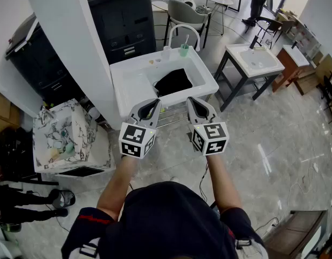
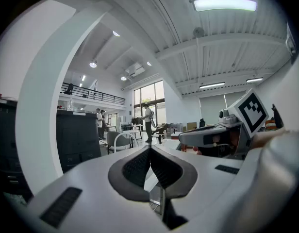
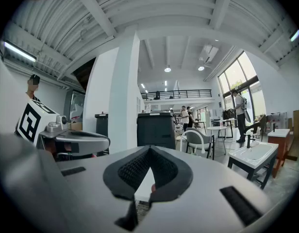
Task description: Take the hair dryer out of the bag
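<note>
head view shows you the white sink (image 1: 128,80) ahead, with the black bag (image 1: 173,82) lying in its basin. your left gripper (image 1: 154,102) and right gripper (image 1: 192,100) hover level near its front edge, both with jaws together and empty.

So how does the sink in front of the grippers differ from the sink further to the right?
The near sink holds a black bag; the right sink looks empty. The near sink has a green cup on its rim; the right sink has none. Both are white.
</note>
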Demonstrator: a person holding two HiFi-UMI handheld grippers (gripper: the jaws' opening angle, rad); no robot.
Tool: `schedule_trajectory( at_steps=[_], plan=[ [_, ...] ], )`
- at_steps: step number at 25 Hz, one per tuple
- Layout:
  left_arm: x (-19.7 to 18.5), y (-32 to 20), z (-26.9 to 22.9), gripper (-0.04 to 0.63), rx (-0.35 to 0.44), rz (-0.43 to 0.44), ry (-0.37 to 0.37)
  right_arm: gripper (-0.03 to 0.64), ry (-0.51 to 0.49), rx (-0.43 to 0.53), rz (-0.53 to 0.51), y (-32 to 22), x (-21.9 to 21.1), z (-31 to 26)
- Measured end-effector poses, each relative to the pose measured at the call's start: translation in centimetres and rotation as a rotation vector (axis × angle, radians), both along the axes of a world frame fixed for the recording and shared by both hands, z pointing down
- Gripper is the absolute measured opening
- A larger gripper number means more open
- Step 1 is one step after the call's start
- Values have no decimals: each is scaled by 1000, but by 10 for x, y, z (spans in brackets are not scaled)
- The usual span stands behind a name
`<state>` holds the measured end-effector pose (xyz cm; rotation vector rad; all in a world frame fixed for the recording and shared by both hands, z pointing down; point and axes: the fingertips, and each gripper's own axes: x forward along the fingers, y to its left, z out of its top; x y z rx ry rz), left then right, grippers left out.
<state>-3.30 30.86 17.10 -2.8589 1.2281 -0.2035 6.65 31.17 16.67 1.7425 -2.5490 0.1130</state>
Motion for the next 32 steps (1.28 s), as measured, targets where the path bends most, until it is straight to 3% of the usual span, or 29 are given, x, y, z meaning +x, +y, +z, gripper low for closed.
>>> schedule_trajectory(
  at_steps=[11, 32],
  plan=[
    [11, 1, 8, 15, -21, -17, -10, 34, -53, -37, 2, -1, 14, 10],
    [38, 6, 37, 15, -59, -97, -49, 34, -83, -73, -86, -4, 44, 37]
  ],
)
